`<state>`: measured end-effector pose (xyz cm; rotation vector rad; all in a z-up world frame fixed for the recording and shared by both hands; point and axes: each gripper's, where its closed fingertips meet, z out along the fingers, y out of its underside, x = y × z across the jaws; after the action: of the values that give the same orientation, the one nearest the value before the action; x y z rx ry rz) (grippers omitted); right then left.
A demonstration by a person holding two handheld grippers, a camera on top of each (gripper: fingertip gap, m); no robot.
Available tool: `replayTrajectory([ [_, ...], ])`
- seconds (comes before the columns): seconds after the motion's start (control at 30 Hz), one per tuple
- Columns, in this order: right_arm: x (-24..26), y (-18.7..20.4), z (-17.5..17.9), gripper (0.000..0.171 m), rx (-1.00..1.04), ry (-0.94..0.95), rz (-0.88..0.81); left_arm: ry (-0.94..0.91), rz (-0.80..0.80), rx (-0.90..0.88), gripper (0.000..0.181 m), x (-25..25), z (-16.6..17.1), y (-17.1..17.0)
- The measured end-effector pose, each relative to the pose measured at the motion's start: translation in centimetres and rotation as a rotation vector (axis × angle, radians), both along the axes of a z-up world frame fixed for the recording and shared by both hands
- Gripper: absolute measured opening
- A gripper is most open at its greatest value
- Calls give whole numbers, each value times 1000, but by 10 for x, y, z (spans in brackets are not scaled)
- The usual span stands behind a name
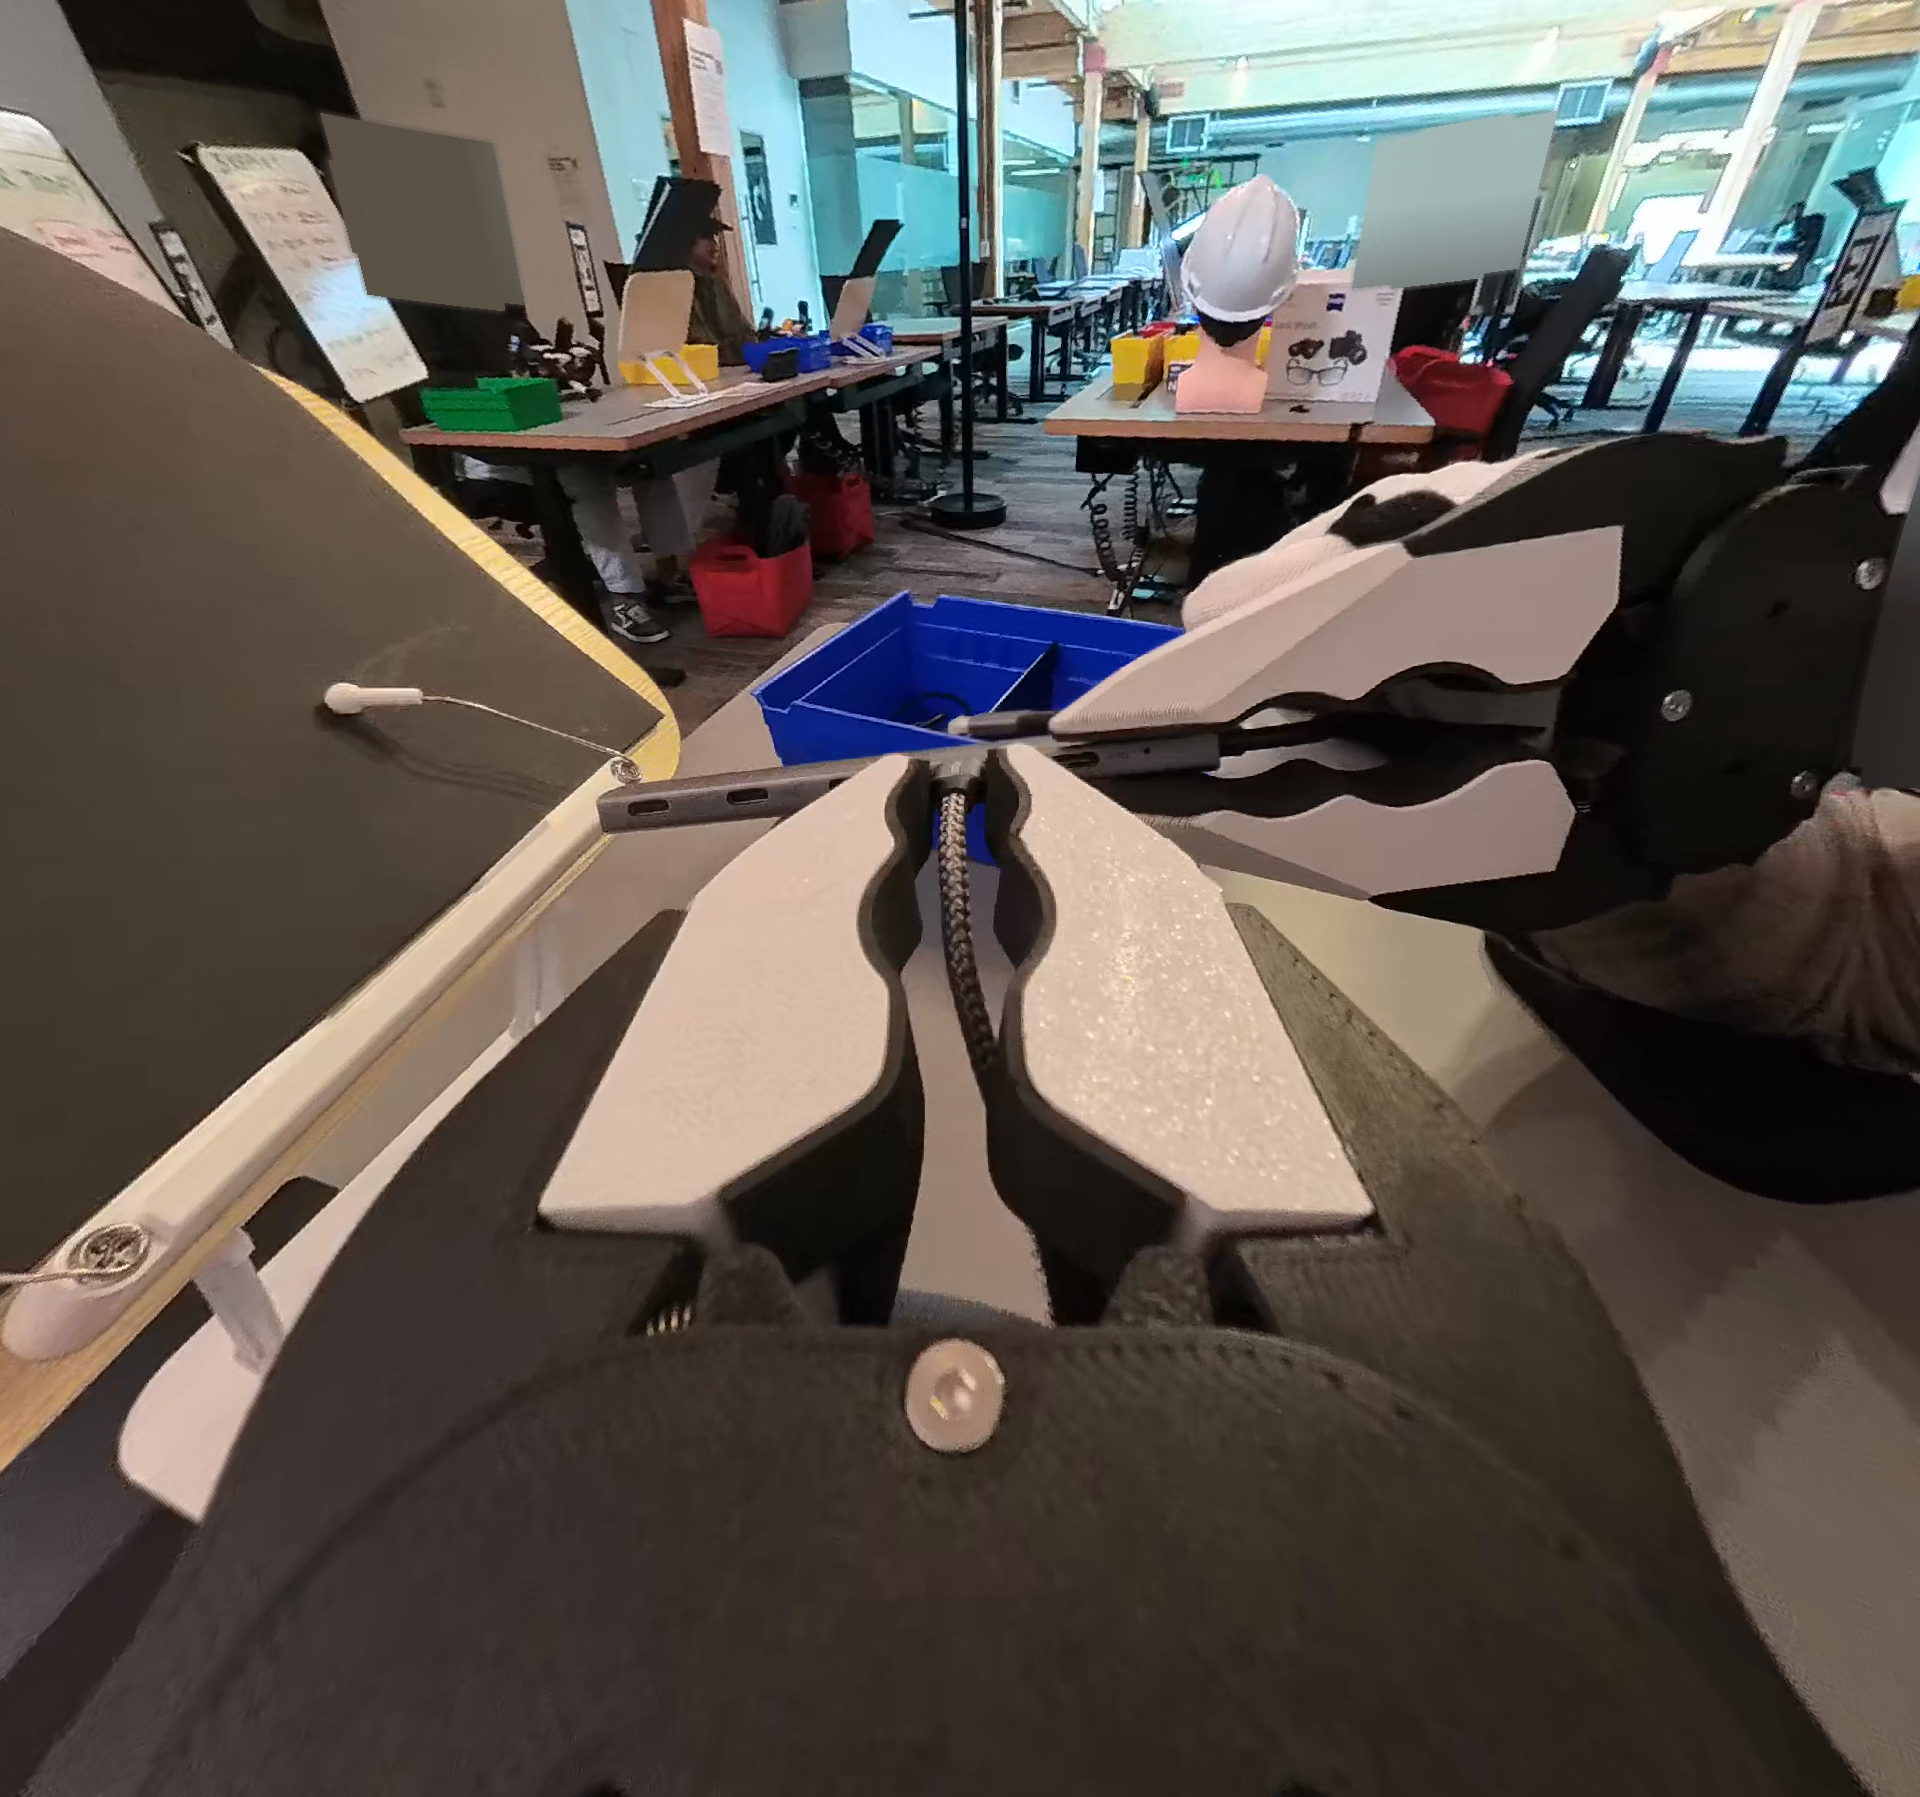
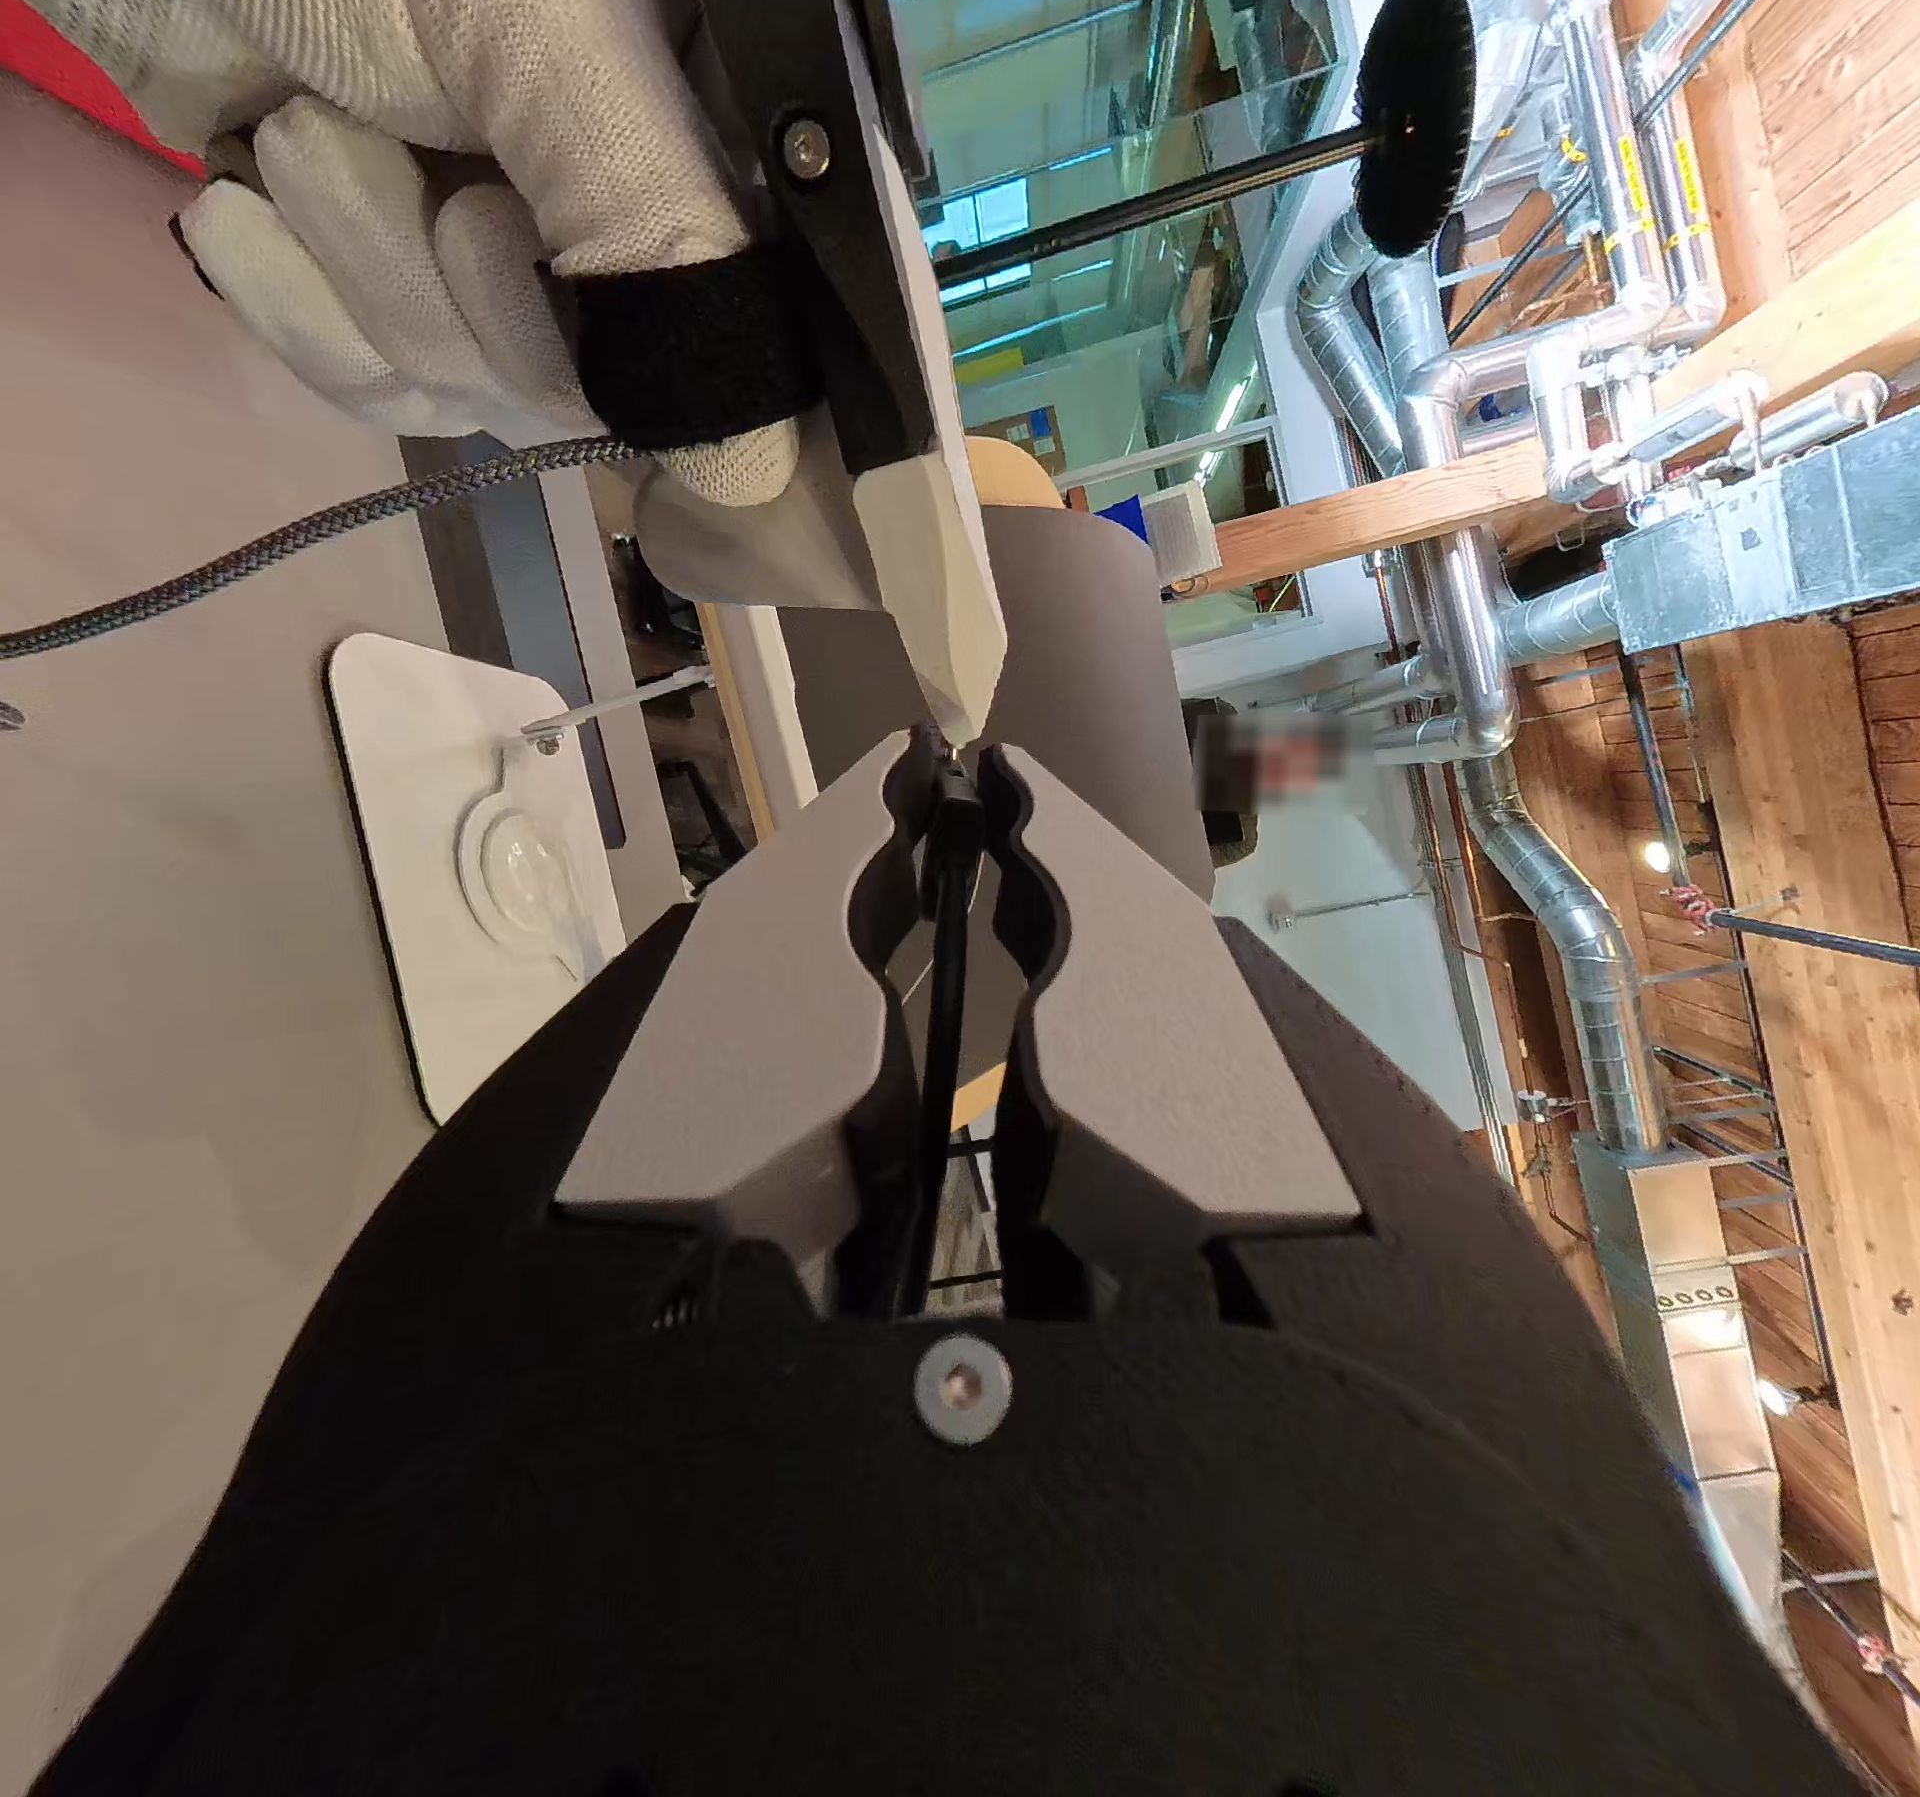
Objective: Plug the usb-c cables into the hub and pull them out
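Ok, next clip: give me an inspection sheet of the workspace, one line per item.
Surface: pale grey table, mostly hidden by the tongs.
Job's things: grey hub held off the table, two empty ports showing at its left end.
Clutter: blue divided bin behind the hub; white stand base on the table.
Grippers: left tongs shut on braided cable at the hub; right tongs shut on the hub's right end.
Cables: braided cable runs back between the left fingers; thin black lead runs back between the right ones.
Surroundings: open workshop, desks, white hard hat.
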<state>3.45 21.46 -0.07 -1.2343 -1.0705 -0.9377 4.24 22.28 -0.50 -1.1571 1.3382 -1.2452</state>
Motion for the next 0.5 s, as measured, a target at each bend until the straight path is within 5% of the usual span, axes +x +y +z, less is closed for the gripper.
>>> replayTrajectory([
  [0.5, -10, -8, 5, 7, 21, -11, 66, 1, -82, -44, 11, -8, 4, -8],
])
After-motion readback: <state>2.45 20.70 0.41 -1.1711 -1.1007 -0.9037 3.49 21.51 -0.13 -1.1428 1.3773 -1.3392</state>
